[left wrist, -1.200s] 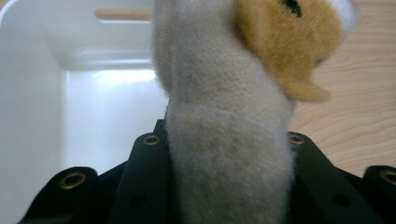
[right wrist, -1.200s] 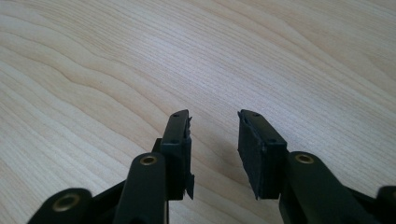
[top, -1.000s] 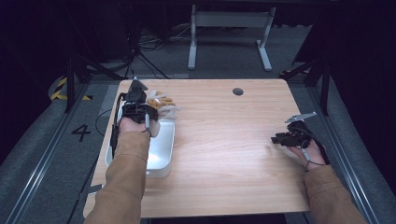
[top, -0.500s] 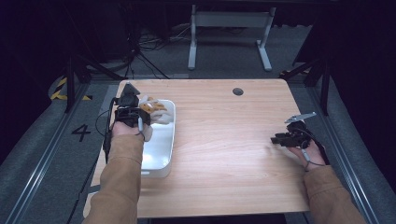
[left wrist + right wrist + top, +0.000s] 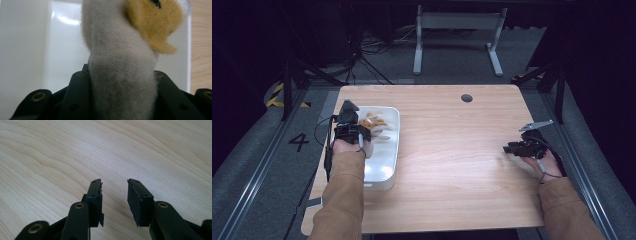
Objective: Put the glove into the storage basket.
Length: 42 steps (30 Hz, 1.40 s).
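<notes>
The wooden table (image 5: 452,150) carries a white tray (image 5: 382,165) at its left side. Above the tray's far end hangs a plush toy (image 5: 120,62), grey and yellow, clamped between the jaws of the left gripper (image 5: 354,131). It looks soft and light, perhaps easy to slip, so a deep hold on the thick grey part seems best. The right gripper (image 5: 114,195) rests with its jaws apart, holding nothing.

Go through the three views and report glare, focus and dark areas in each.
High view: the wooden table is evenly lit with a pale sheen near its middle, and the surroundings fall to near black. Left gripper view: the plush toy sits so close it looks soft, with a bright glare patch on the white tray. Right gripper view: wood grain is crisp near the right gripper and blurs farther off.
</notes>
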Tool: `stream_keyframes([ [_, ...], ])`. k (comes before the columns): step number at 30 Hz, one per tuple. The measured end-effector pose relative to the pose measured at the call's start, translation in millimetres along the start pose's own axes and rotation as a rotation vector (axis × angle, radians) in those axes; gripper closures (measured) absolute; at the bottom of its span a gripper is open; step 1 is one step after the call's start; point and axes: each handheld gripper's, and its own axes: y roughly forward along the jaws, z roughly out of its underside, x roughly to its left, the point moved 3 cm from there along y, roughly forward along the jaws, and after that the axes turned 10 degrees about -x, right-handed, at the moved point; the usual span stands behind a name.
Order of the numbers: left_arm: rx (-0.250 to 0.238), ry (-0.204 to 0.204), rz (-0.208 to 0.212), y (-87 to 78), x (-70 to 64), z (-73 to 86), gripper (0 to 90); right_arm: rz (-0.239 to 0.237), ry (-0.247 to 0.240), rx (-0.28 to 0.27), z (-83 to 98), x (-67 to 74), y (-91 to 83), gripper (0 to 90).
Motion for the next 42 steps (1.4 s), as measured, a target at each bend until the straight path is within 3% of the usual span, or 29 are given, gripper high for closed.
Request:
stream_keyframes([
  [2, -0.002, -0.022, -0.005, 5.9, 3.6, 2.7, 68.3, 0.002, 0.003, -0.003, 0.0, -0.2, -0.2, 64.9],
  [19, 0.032, -0.072, -0.016, 35.7, 17.0, 12.5, 68.1, -0.001, 0.011, 0.0, 1.1, -2.3, 0.2, 64.7],
  [42, 0.103, -0.047, -0.04, 60.0, 16.2, 25.4, 64.6, -0.001, 0.011, 0.004, 2.3, -3.4, 1.4, 64.3],
])
